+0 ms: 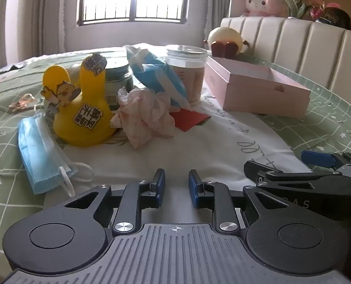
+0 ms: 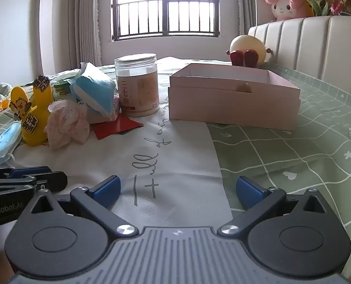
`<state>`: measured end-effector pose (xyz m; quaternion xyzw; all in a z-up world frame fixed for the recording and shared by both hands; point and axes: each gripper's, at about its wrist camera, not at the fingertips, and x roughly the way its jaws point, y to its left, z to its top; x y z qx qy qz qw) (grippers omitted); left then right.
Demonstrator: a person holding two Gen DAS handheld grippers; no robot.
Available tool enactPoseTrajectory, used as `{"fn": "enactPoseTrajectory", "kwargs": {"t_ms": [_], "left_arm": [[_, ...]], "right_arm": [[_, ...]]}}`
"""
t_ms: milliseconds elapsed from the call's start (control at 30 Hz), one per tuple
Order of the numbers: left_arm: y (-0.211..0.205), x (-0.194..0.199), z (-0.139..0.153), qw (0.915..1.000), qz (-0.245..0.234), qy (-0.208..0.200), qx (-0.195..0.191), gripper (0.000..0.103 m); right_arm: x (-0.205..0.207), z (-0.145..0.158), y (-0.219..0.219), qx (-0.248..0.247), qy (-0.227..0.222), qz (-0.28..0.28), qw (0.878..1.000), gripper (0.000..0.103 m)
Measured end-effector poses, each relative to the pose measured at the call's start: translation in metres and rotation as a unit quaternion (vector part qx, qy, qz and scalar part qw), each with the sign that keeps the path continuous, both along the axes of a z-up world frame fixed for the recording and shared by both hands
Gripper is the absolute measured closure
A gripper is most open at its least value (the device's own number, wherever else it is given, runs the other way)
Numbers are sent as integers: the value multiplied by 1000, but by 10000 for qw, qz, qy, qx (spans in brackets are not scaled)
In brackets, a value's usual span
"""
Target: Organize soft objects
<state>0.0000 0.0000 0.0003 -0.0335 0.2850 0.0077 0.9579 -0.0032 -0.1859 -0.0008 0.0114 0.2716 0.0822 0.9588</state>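
A crumpled pink cloth (image 1: pixel 146 113) (image 2: pixel 67 124) lies on the bed beside a yellow rabbit-shaped toy (image 1: pixel 80 108) (image 2: pixel 32 118). A blue face mask (image 1: pixel 40 156) (image 2: pixel 3 142) lies flat at the left. A blue-white tissue pack (image 1: pixel 157 75) (image 2: pixel 95 90) leans on a clear jar (image 1: pixel 187 71) (image 2: pixel 137 85). An open pink box (image 1: pixel 253 87) (image 2: pixel 232 94) sits at the right. My left gripper (image 1: pixel 176 187) is nearly closed, with a narrow gap and nothing between the pads. My right gripper (image 2: pixel 179 189) is open wide and empty, low over the bedspread.
A red card (image 1: pixel 189 118) (image 2: pixel 117 127) lies under the tissue pack. A dark-lidded jar (image 1: pixel 118 80) stands behind the toy. A padded headboard (image 1: pixel 294 37) with plush toys (image 2: pixel 286 6) bounds the right side. A round cream plush (image 2: pixel 246 49) sits behind the box.
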Motion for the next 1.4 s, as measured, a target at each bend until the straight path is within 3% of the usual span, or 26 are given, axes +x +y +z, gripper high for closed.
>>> {"fn": "enactPoseTrajectory", "kwargs": {"t_ms": [1400], "left_arm": [[-4,-2,1,10000,10,-17,42,78]], "right_arm": [[0,1,-1,-26,-26,5,10000,0]]}}
